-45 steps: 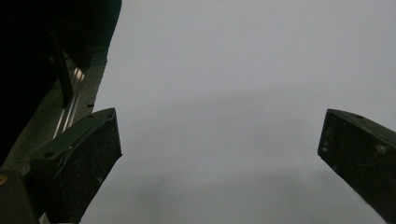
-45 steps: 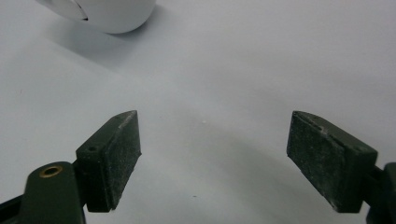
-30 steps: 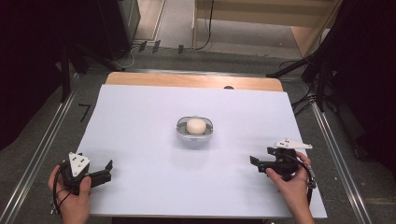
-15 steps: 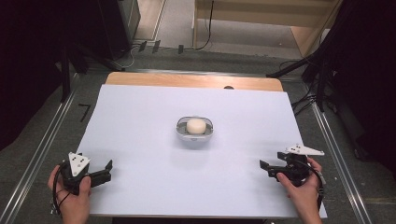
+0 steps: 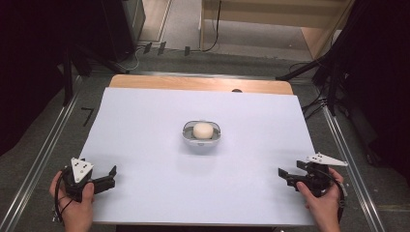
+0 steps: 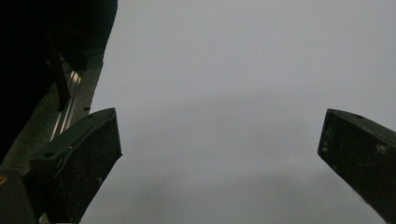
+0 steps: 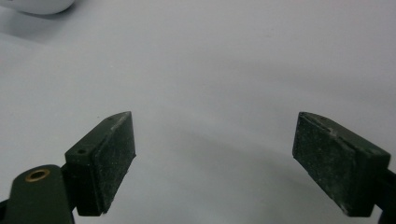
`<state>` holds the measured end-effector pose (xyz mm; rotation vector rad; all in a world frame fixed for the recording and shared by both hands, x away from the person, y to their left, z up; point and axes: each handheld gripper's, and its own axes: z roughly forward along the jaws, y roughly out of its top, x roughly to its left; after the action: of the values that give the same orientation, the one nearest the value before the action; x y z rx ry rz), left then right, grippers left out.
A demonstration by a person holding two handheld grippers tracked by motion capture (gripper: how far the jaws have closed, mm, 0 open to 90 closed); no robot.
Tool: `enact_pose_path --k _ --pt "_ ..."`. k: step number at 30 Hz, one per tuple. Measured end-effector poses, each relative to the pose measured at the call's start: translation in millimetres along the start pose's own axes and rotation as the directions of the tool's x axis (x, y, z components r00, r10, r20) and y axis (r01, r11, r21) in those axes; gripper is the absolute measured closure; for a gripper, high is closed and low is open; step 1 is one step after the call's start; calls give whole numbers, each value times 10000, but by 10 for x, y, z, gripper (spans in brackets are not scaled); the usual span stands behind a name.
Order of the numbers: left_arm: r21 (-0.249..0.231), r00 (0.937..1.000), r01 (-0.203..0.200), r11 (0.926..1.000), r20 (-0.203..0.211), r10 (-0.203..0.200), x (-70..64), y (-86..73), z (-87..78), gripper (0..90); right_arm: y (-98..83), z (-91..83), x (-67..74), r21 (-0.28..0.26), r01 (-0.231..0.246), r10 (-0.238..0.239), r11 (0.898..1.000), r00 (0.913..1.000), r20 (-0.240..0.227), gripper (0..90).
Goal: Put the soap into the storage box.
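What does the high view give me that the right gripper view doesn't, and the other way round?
High view alone: the bowl whole, mid-table, with a pale round lump in it, the left tool at the near left corner, the wooden strip along the far edge, and both hands.

Right gripper view alone: a close look between the right tool jaws, wide apart over bare sheet, nothing between them.

Both: the white sheet, the right tool, and the bowl, though the gripper view catches just a white edge at its top left.
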<state>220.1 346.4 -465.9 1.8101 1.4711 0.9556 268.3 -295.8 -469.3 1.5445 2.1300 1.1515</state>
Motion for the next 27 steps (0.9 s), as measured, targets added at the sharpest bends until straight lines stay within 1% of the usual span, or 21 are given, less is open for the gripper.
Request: enact_pose_path --k 3,5,6,10,11,14,19,20,22,24,27 --pt "-6 10000 -5 10000 6 5 -1 0 0 0 -42 -47 -59 -44 -139 140 9999 9999 98 135" --pt "-10 10000 -1 10000 6 1 -1 0 0 0 -53 -60 -77 -41 -135 136 9999 9998 130 135" --pt "-18 10000 4 10000 5 -4 0 -1 0 0 -74 -86 -106 -58 -239 240 9997 9995 183 135" --pt "-29 10000 8 10000 0 -8 0 -1 0 0 -101 -110 -156 -82 -352 355 9993 9990 275 135" --pt "-24 10000 13 10000 -6 -13 1 -1 -1 0 -119 -123 -202 -136 -445 450 9989 9984 330 135" --pt "-40 10000 30 10000 9 -30 2 -2 -1 0 -133 -135 -247 -165 -571 577 9982 9975 400 136" --pt "-48 10000 40 10000 9 -40 2 -2 -1 0 -169 -148 -280 -149 -641 647 9978 9969 437 136" --pt "-45 10000 37 10000 12 -37 2 -2 -1 0 -206 -157 -298 -80 -612 615 9981 9969 486 136" --pt "-29 10000 15 10000 -5 -15 1 -1 -1 0 -225 -162 -307 -51 -653 654 9979 9966 506 136" --pt "-37 10000 -13 10000 4 13 1 -2 -3 0 -266 -190 -341 -106 -756 760 9971 9960 467 136" --pt "-45 10000 -5 10000 -3 5 0 -2 -2 0 -293 -225 -361 -224 -696 706 9973 9963 488 136"
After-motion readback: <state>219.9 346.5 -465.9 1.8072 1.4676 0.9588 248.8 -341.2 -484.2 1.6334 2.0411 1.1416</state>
